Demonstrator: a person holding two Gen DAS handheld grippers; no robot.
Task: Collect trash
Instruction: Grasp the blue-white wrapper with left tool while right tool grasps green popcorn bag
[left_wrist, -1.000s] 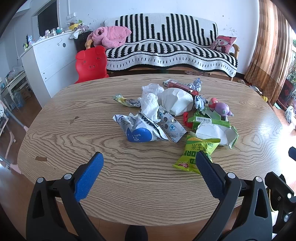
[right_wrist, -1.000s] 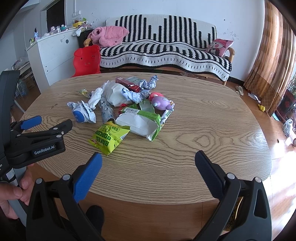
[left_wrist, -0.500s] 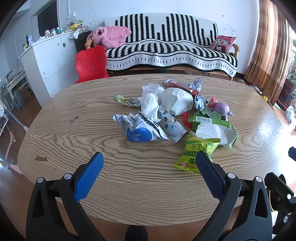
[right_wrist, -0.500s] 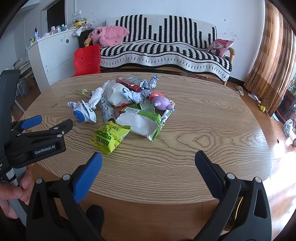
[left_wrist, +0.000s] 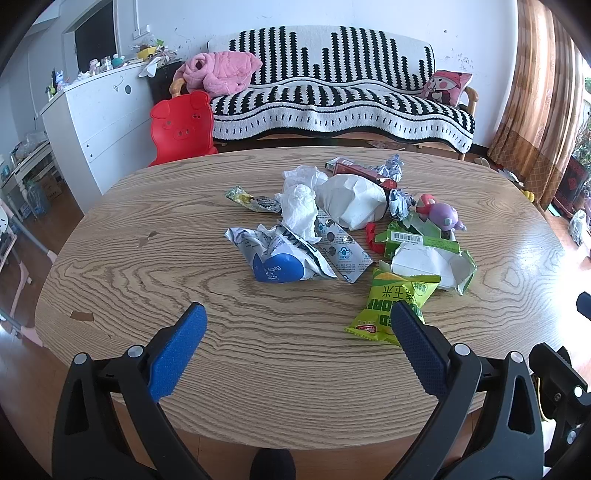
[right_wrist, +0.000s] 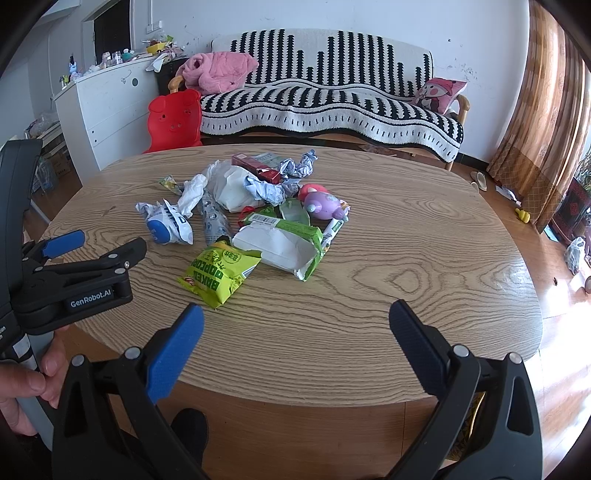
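A heap of trash lies mid-table: a green popcorn bag (left_wrist: 393, 302) (right_wrist: 218, 273), a torn green and white carton (left_wrist: 428, 258) (right_wrist: 284, 242), a crumpled blue and white wrapper (left_wrist: 279, 258) (right_wrist: 164, 225), white paper wads (left_wrist: 351, 201) (right_wrist: 231, 188) and a red box (left_wrist: 360, 170) (right_wrist: 256, 167). A purple toy (left_wrist: 443, 216) (right_wrist: 323, 205) sits among them. My left gripper (left_wrist: 297, 341) (right_wrist: 92, 245) is open, near the table's front edge, empty. My right gripper (right_wrist: 295, 341) is open too, short of the heap.
The oval wooden table (left_wrist: 147, 266) (right_wrist: 424, 251) carries the heap. Behind it stand a striped sofa (left_wrist: 332, 99), a red pig chair (left_wrist: 183, 127) and a white cabinet (left_wrist: 103, 114). A hand (right_wrist: 26, 384) holds the left gripper's handle.
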